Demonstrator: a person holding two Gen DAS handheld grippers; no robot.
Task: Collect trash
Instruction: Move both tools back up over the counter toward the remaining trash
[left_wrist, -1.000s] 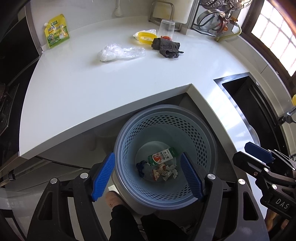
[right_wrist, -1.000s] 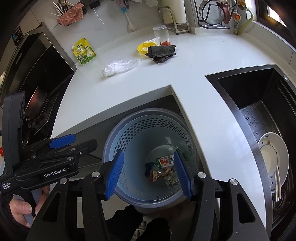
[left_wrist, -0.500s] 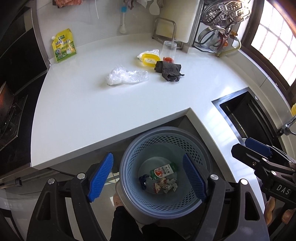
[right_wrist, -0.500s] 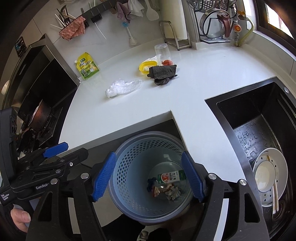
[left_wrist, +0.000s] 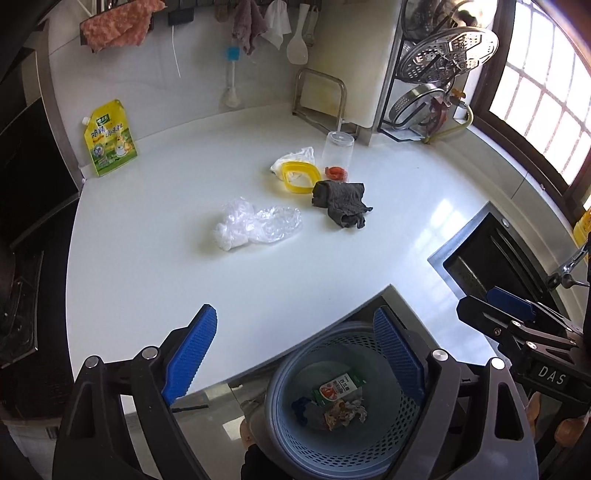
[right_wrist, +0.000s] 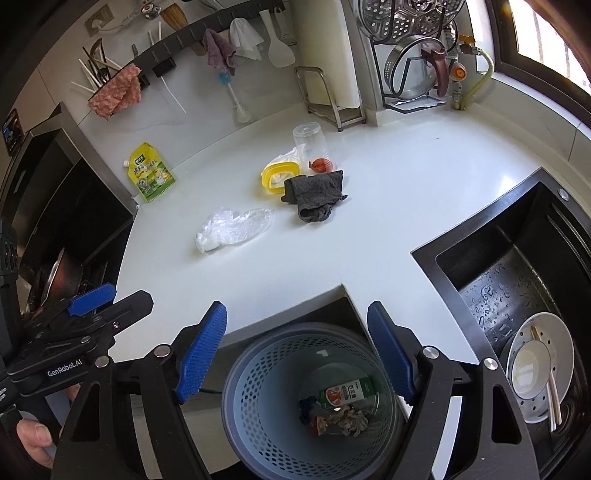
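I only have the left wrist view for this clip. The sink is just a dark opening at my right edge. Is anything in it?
Observer: Yes. The right wrist view shows a white dish with chopsticks lying across it in the sink, whose floor is wet.
Operator: And the right tongs? I see them only from the side.
Observer: The right tongs are open and hold nothing. The blue bin shows between them.
Operator: Anything on the stove side?
Observer: What looks like a pan sits there, at the far left edge.
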